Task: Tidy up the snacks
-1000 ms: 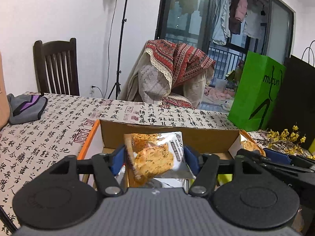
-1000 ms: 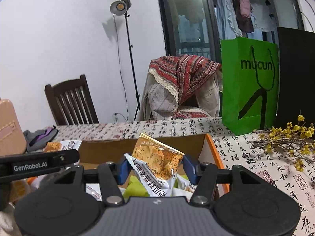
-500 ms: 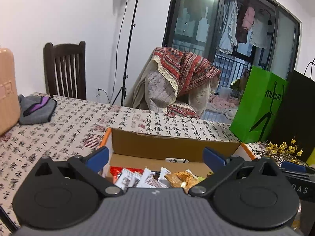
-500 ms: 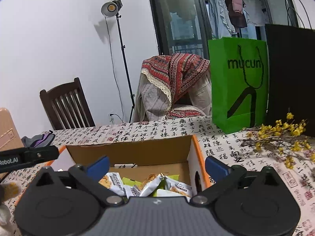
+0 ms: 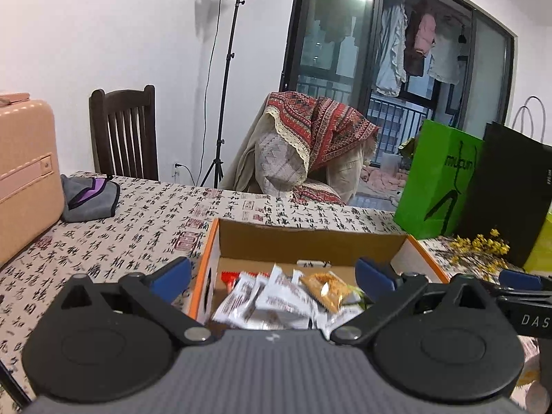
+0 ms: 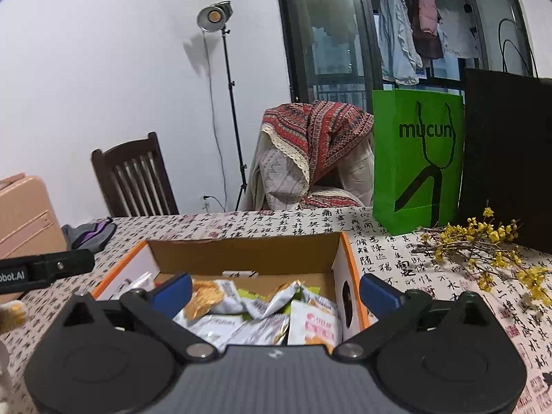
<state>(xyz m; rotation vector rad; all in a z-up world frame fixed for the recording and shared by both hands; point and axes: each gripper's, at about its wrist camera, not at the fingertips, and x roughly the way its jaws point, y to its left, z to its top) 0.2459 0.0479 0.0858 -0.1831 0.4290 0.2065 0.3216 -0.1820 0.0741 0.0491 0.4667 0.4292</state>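
**Both grippers wide open, empty, above the snack box**

The left gripper has its jaws spread to full width, with nothing between the blue pads and nothing touched. Ahead of and below it sits the box, with the snacks heaped inside. The right gripper is likewise spread wide and holds nothing; the box lies just in front of and below its fingers, packets piled between its walls.
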